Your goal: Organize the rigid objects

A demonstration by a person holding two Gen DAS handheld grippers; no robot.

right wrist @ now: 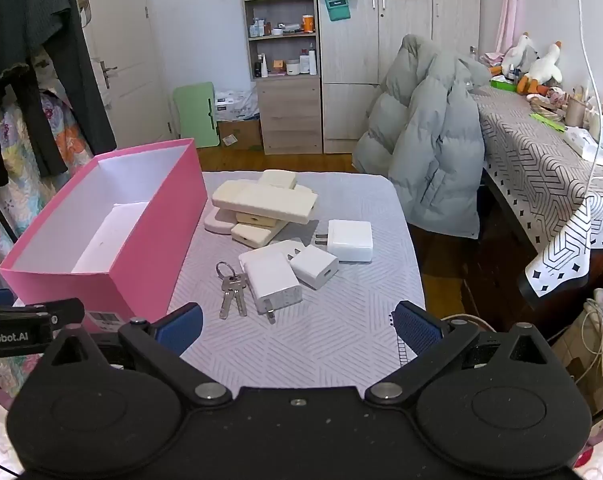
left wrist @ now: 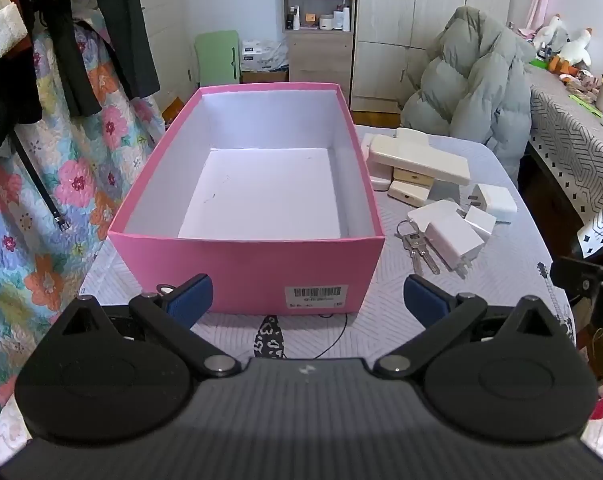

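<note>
Left gripper fingers spread wide, empty, facing the open pink box. Right gripper also spread, empty. Keys, white chargers and cream blocks lie on the table, right of box.

**Gripper hardware, both units**

Left gripper: black linkage arms, silver pivot screws, blue textured pads, ribbed grey housing. Right gripper: same black build, blue pads, dusty flat body. White "enRobot.AI" lettering on side bracket.
</note>
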